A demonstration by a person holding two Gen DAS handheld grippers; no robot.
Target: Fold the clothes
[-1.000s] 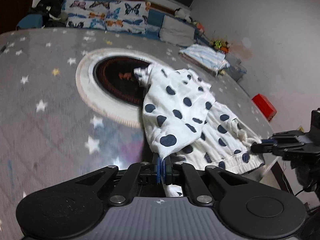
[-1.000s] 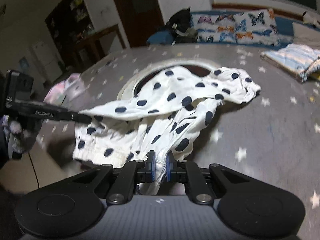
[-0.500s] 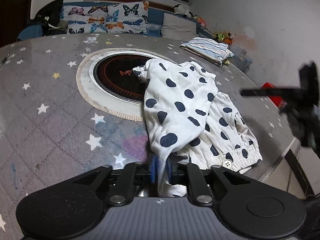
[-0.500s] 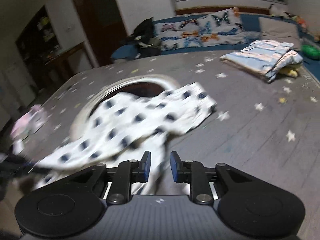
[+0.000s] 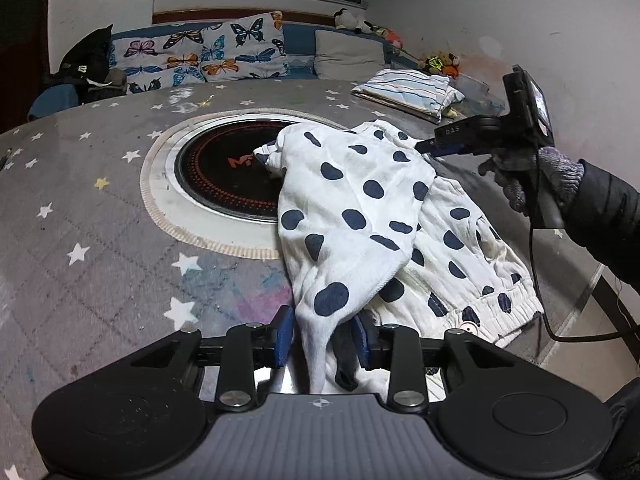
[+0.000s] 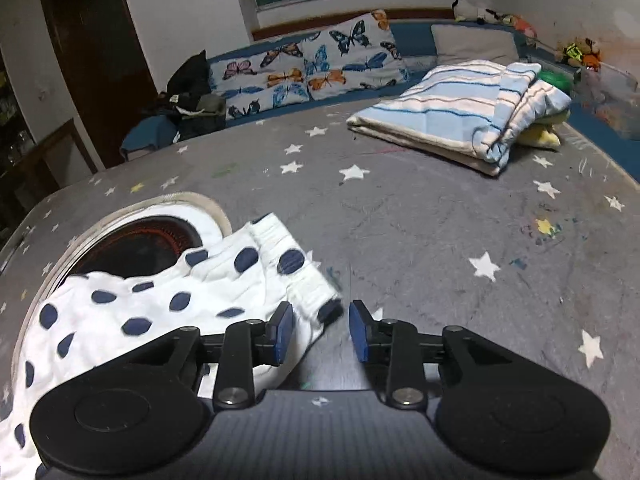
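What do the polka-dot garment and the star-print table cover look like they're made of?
Polka-dot garment: soft, matte, crinkled woven cloth, probably cotton gauze; it wrinkles finely and drapes limply between the open left hand-held gripper pads.

Star-print table cover: looks like thin, flat, matte fabric or felt, grey with printed stars, smudged with colour marks; the exact fibre is unclear.

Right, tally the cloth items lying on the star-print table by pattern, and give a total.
Polka-dot garment: 1
Blue-striped folded cloth: 1
Yellow item under the striped cloth: 1, too hidden to identify
Total: 3
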